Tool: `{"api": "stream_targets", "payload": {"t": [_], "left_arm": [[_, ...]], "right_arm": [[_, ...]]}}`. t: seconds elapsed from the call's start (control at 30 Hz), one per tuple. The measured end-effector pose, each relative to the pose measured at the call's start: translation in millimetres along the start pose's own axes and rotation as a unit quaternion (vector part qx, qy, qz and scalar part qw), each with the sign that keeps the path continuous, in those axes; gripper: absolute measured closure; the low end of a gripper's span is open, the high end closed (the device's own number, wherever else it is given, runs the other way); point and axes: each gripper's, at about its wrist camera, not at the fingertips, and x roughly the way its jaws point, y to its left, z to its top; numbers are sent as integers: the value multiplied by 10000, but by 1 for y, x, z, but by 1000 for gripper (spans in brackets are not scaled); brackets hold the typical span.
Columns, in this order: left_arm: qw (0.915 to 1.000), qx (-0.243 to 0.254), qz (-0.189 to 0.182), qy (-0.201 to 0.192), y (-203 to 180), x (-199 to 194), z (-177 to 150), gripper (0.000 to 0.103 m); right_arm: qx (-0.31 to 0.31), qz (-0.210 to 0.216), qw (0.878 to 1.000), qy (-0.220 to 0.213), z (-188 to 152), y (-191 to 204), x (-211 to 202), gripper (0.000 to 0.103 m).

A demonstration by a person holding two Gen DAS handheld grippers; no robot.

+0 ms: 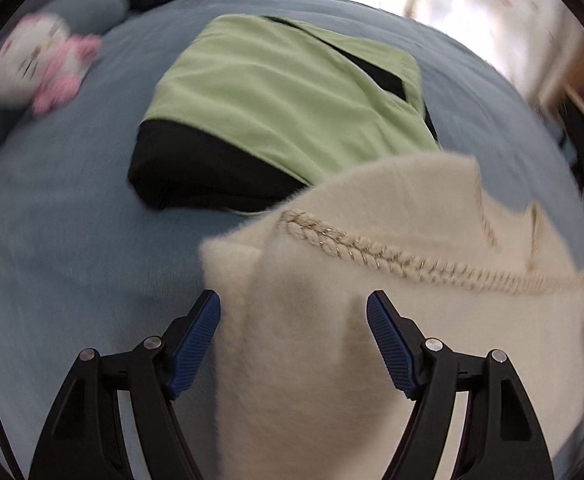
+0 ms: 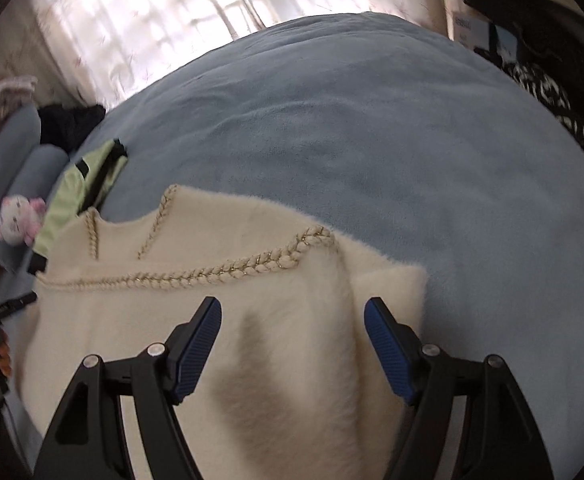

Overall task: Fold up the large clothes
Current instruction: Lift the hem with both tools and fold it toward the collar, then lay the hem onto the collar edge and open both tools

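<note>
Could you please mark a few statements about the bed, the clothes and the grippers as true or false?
1. Both grippers are open. True: the left gripper and right gripper grip nothing.
2. The cream sweater has braided trim. True.
3. The green garment lies on top of the sweater. False: the sweater overlaps its near edge.
4. The blanket is red. False: blue.
5. A plush toy lies on the bed. True.

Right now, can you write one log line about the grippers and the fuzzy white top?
left gripper: open | right gripper: open | white top: on bed, unheld | green jacket: folded beyond it
</note>
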Motion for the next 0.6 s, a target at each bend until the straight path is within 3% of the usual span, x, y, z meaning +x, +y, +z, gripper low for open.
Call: {"api": "stream_targets", "payload": {"t": [0.27, 0.37, 0.43, 0.47, 0.53, 0.57, 0.6], "left_arm": [[9918, 1217, 323, -225, -30, 11, 7, 29], [9867, 1555, 413, -252, -38, 15, 11, 29], [9845, 1694, 380, -261, -43, 19, 15, 34], [9835, 1757, 325, -264, -44, 19, 14, 41], [9817, 1848, 337, -325, -48, 20, 13, 50], [9803, 1905, 382, -361, -51, 20, 12, 64], [9789, 1948, 465, -411, -54, 21, 11, 81]], "right_arm": [[-627, -497, 9967, 98, 15, 14, 29, 29], [-808, -522, 9953, 128, 16, 21, 38, 45], [-916, -605, 9939, 104, 15, 24, 40, 47], [-955, -634, 9934, 94, 15, 26, 41, 53], [-1090, -789, 9909, 18, 13, 30, 40, 76], [-1127, -902, 9895, -11, 12, 31, 39, 91], [-1108, -928, 9895, -65, 11, 30, 37, 91]]}}
